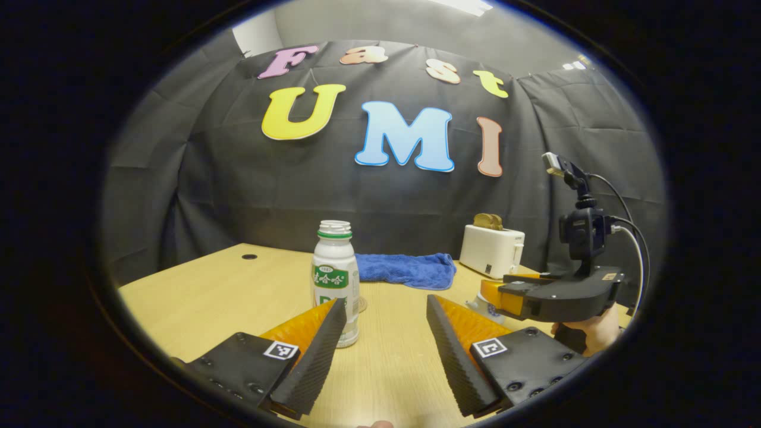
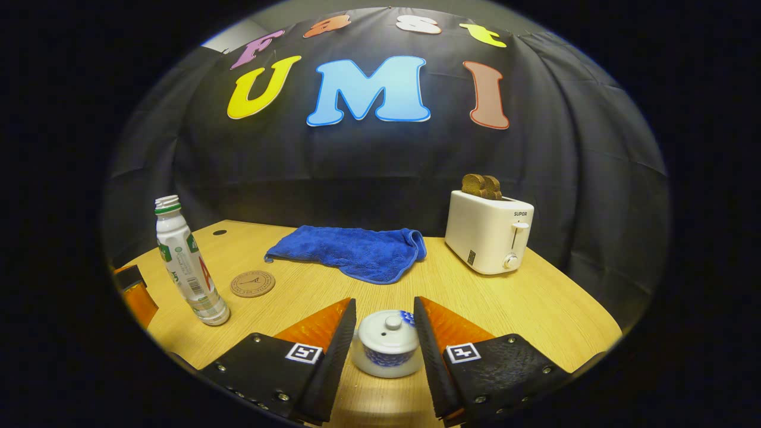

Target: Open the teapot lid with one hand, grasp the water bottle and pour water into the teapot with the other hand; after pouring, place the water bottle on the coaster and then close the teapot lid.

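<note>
Both tongs spread wide, bottle and teapot each framed between fingers.

In the left gripper view the left tongs (image 1: 386,318) stand released above the counter (image 1: 208,297), the capless bottle (image 1: 336,279) upright just past its left finger, not gripped. The right tongs (image 1: 493,294) show near the counter's right edge, held by a hand (image 1: 594,333). In the right gripper view the right tongs (image 2: 385,324) are released around the teapot (image 2: 387,345), lid (image 2: 389,330) on, fingers flanking it; contact cannot be told. The coaster (image 2: 252,283) lies beside the bottle (image 2: 187,267) toward the left edge. A towel (image 2: 357,249) and toaster (image 2: 489,232) sit along the far edge.
</note>
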Tool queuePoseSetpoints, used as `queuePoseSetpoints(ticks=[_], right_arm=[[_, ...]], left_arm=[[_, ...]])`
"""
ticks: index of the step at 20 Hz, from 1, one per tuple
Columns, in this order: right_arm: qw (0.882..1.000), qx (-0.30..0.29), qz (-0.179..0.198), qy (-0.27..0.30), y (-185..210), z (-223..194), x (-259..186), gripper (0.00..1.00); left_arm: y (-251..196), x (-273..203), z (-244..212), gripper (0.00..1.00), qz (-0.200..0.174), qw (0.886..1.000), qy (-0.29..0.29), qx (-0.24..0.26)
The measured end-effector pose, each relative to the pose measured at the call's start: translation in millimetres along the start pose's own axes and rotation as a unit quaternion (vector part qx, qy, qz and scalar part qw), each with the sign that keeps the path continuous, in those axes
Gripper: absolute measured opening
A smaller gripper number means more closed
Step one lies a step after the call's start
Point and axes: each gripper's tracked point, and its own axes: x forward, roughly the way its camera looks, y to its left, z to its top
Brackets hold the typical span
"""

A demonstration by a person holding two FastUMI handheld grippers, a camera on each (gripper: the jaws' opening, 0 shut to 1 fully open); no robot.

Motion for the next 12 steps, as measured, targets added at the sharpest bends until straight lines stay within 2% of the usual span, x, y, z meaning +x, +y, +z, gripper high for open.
queuePoseSetpoints(ticks=[1, 2, 4, 10, 12], right_arm=[[1.000, -0.001, 0.004, 0.001, 0.4, -0.8, 3.4, 0.61], [1.000, 0.001, -0.013, -0.001, -4.7, -5.9, 9.3, 0.65], [1.000, 0.019, -0.004, 0.001, -6.4, -5.2, 12.8, 0.24], [1.000, -0.016, 0.000, -0.005, -4.9, -8.6, 13.8, 0.24], [1.000, -0.012, 0.001, 0.000, -4.5, -6.1, 12.9, 0.08]], left_arm=[[0.2, 1.6, -0.7, 0.97, 0.000, 1.000, 0.000, -0.001], [0.5, 1.3, -1.4, 0.97, -0.001, 1.000, 0.001, -0.002], [2.0, 1.7, -2.6, 0.97, 0.000, 1.000, 0.002, -0.003], [3.7, 4.9, -6.4, 0.96, 0.002, 1.000, 0.004, -0.014], [5.2, 5.8, -8.0, 0.96, 0.004, 1.000, 0.005, -0.014]])
